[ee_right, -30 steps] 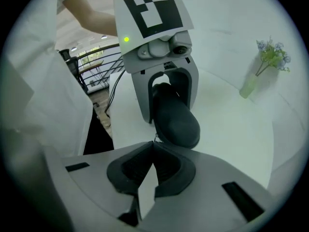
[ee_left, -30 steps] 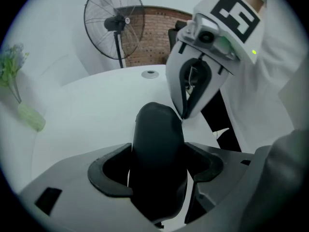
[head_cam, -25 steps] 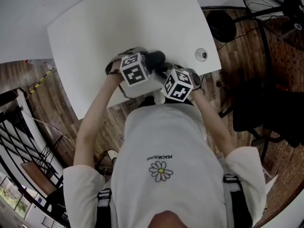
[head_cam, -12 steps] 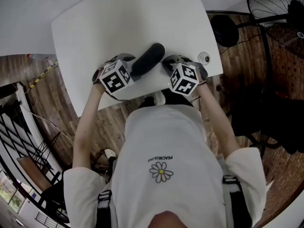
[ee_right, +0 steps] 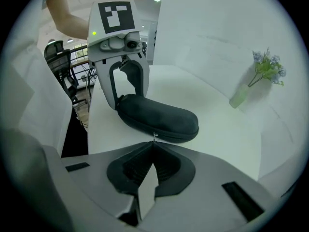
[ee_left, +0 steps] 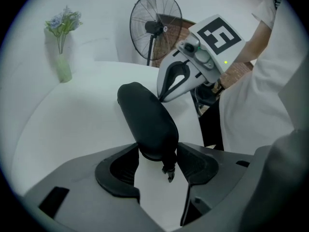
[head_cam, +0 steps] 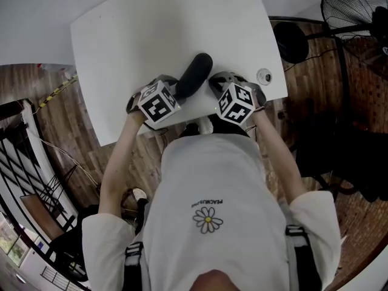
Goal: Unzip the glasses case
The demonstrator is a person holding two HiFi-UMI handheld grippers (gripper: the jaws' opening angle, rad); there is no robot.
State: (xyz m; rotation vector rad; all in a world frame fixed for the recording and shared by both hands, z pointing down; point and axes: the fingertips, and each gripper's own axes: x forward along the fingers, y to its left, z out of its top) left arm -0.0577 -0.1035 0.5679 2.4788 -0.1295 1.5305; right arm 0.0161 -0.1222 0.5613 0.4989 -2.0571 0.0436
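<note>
Left gripper view: left gripper (ee_left: 158,154), jaws just closing, seats on the glasses case (ee_left: 145,115) end, on the table (ee_left: 72,129). Right gripper (ee_right: 153,144) is closed at the zip (ee_right: 154,135). Brace firmly before drawing along the seam.

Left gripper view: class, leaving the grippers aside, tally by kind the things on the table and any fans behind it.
case: 1
vase: 1
fan: 1
Total: 3
</note>
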